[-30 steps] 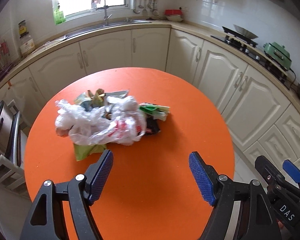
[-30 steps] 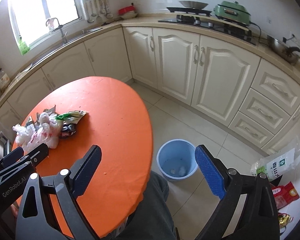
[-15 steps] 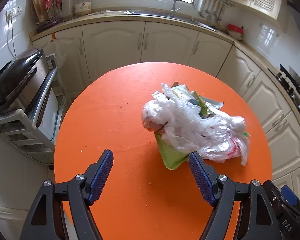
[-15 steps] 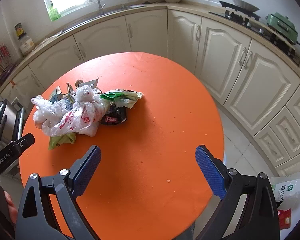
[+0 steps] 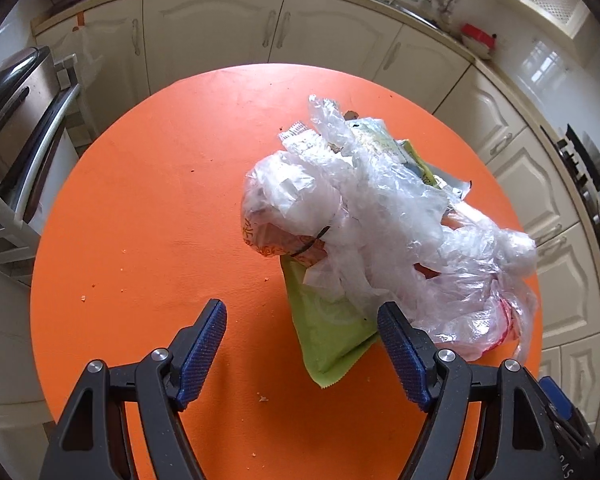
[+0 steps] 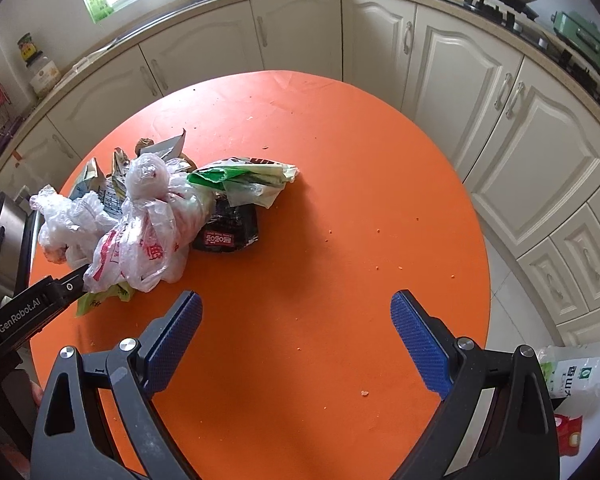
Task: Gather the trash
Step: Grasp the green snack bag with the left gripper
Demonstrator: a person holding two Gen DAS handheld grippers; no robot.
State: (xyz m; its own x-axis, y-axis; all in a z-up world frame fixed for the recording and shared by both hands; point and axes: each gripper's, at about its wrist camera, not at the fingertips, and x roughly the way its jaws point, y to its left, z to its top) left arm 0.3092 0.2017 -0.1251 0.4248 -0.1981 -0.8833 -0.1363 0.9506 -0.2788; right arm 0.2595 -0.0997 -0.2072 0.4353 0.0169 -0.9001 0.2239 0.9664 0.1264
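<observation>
on the orange worktop (image 5: 148,216) the trash pile (image 5: 384,232) lies just ahead-right of the left gripper (image 5: 302,350), jaws spread, empty; it runs near-right to far-left. the right gripper (image 6: 296,340), also spread, sits farther off.

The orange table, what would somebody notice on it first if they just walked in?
First comes the round orange table itself, bright against the cream kitchen cupboards. Next is the heap of crumpled clear plastic bags and wrappers on it, with a light green packet poking out from under the heap and a black packet lying beside it. Both the left gripper and the right gripper hang open above the table, holding nothing.
</observation>
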